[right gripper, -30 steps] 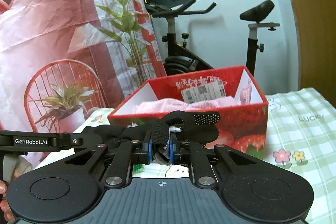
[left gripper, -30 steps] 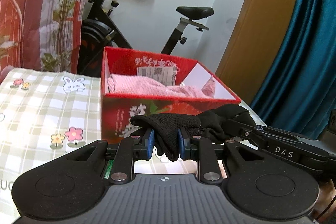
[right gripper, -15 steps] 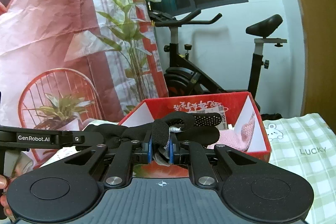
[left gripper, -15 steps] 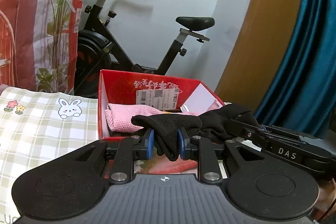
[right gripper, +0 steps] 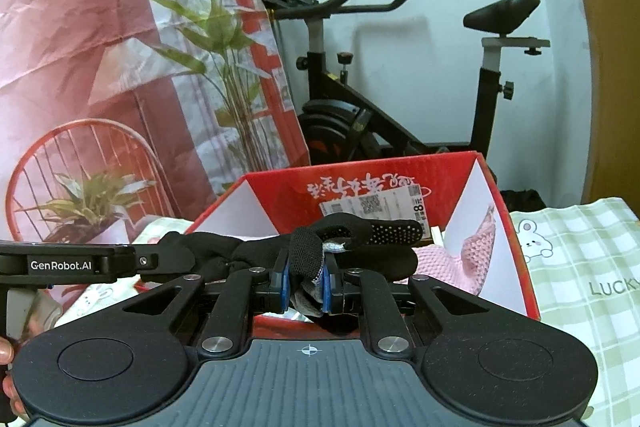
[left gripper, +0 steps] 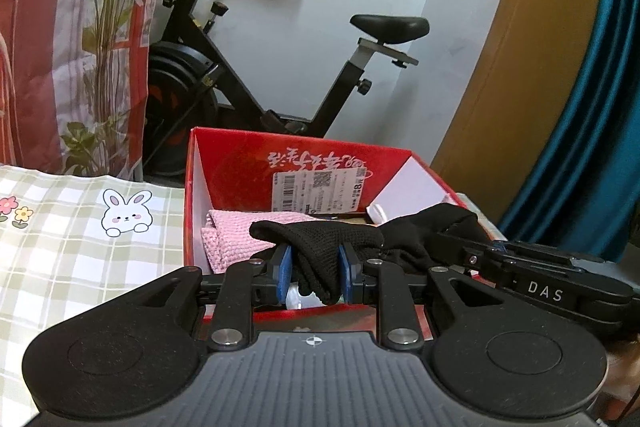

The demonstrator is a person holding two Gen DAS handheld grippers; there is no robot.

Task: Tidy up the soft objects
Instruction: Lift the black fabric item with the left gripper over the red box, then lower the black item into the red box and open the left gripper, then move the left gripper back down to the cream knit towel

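WHY: both claws are stretching one black glove (left gripper: pixel 332 247) between them, likely keeping it flat for the red box (left gripper: pixel 224 163) | LEFT: left claw (left gripper: pixel 314 273) is clenching glove | RIGHT: right claw (right gripper: pixel 304 281) is clenching glove | WHERE: glove is hanging over box, pink cloth (left gripper: pixel 236 231) lying at 10 o'clock

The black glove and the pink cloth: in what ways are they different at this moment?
The black glove is dark, fine mesh with dotted fingers; the pink cloth is light and coarsely knitted. The glove is held up, clamped by the left tool and the right tool; the cloth lies loose inside the red box. Both are soft.
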